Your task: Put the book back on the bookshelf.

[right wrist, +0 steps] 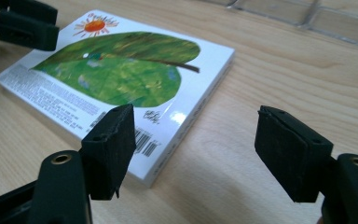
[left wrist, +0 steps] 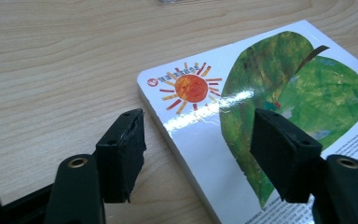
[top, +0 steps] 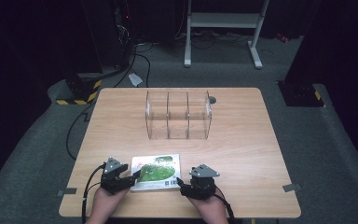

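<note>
A thick white board book (top: 156,172) with a green leaf and an orange sun on its cover lies flat near the table's front edge. My left gripper (top: 133,178) is open at the book's left edge; in the left gripper view its jaws straddle that edge of the book (left wrist: 270,102), one jaw over the cover, one over bare wood. My right gripper (top: 181,183) is open at the book's front right corner. In the right gripper view the book (right wrist: 121,70) lies ahead left, and the left jaw stands over its barcode corner.
A clear plastic organizer (top: 178,115) with three compartments stands upright in the middle of the wooden table (top: 242,140). A small dark disc (top: 212,99) lies behind it. Cables and a metal stand sit on the floor beyond.
</note>
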The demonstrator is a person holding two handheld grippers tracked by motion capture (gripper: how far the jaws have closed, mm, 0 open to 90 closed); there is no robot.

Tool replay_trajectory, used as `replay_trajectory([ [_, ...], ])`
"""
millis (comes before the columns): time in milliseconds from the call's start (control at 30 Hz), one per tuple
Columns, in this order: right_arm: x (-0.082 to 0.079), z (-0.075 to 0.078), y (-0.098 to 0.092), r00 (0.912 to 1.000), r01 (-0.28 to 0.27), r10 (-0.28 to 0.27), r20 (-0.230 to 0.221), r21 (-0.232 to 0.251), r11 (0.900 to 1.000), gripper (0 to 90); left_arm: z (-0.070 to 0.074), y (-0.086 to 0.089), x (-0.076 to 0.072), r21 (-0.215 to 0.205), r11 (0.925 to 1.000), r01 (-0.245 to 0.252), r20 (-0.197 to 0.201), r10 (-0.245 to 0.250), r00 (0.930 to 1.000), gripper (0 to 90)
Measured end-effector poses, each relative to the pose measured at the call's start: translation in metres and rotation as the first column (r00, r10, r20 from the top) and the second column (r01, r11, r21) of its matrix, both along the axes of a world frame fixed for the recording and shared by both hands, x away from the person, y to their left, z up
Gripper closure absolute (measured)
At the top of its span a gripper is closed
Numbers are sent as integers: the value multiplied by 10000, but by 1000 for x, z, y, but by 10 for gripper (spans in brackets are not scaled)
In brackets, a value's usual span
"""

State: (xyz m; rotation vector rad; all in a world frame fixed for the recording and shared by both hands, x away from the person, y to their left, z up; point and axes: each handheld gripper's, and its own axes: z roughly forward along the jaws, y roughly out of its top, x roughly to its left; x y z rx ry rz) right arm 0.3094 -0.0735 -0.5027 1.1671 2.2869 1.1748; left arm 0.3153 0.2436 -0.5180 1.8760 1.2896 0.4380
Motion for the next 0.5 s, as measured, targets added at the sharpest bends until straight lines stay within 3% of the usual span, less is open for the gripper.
replay_trajectory([
  [200,-4,-7,11,9991,-424,420,-115,-347,9985,266,-4,-4,0,185,9998,-10,-236,14,9997,355],
  [500,-4,-14,21,9955,-757,720,-609,-619,9952,237,-6,-6,4,-120,9999,-111,-453,106,9989,341],
])
